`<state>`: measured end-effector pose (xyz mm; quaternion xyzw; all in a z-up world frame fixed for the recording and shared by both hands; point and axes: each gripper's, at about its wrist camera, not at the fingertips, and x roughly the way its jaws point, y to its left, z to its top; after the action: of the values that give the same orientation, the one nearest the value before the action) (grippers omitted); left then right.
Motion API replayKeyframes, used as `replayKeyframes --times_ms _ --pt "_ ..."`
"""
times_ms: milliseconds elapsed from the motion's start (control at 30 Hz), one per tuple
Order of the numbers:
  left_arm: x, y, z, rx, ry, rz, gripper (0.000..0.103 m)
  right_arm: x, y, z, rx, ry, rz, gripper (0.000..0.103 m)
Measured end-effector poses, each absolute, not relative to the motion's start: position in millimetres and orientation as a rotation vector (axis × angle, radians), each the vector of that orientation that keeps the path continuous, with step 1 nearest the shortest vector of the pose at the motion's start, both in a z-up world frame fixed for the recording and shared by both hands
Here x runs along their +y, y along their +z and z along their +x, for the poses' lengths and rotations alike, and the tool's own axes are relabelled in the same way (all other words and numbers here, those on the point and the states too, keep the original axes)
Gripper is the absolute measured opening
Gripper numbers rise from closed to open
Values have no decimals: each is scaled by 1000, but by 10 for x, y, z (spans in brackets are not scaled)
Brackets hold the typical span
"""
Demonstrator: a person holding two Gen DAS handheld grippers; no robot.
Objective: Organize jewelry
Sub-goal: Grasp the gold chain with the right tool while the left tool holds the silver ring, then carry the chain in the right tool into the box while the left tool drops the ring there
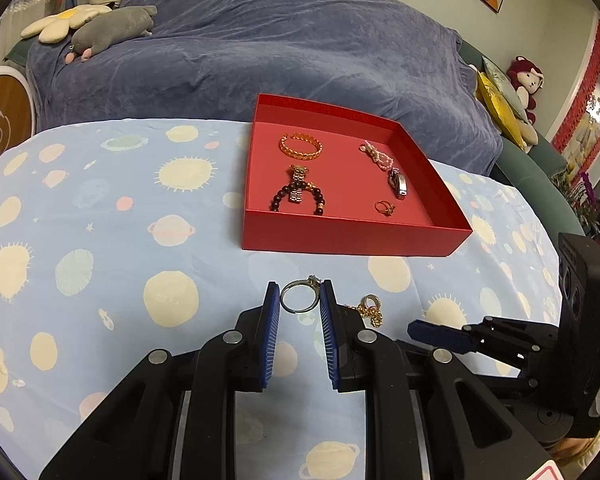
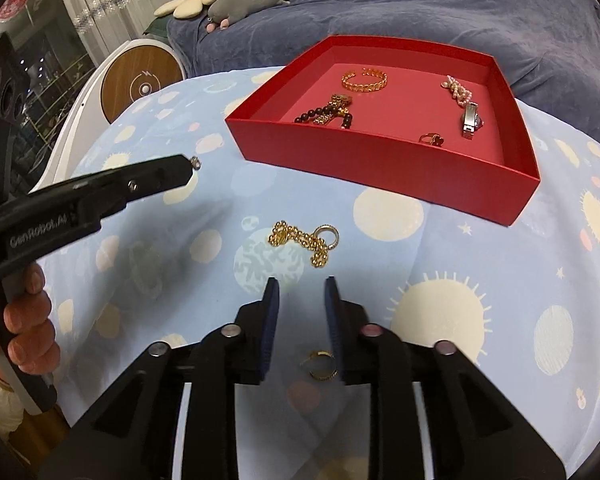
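Note:
My left gripper point(image 1: 300, 294) holds a silver ring point(image 1: 299, 297) with a small stone between its blue pads, above the space-print cloth; its tip and the ring's stone also show in the right wrist view point(image 2: 195, 161). A gold chain with a ring point(image 1: 370, 309) lies just right of it, also in the right wrist view point(image 2: 306, 242). My right gripper point(image 2: 302, 290) is open and empty, just short of that chain. A gold ring point(image 2: 320, 366) lies on the cloth under its fingers. The red tray point(image 1: 352, 236) holds several pieces: a gold bracelet point(image 1: 301, 146), bead bracelet, watch, pink beads, ring.
The table is covered with a light-blue space-print cloth point(image 1: 100, 240). Behind it is a sofa under a blue blanket point(image 1: 280, 40) with plush toys. A round white and wood device point(image 2: 140, 80) stands at the left. The right gripper's body point(image 1: 540, 340) is close on the right.

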<state>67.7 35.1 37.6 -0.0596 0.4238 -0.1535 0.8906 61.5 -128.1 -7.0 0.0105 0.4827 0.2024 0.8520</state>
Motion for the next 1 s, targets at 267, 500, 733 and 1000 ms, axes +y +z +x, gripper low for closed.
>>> replayKeyframes --times_ms 267,500,733,1000 --pt "362 367 683 881 -315 -132 18 -1131 -221 796 999 390 -29 14" --pt "426 415 687 873 -307 -146 18 -1270 -138 733 990 379 7 7" --pt "457 435 694 868 -303 -152 18 -1459 189 607 918 375 62 7" --pt "393 445 664 870 -323 -140 18 -1745 637 469 815 360 116 7"
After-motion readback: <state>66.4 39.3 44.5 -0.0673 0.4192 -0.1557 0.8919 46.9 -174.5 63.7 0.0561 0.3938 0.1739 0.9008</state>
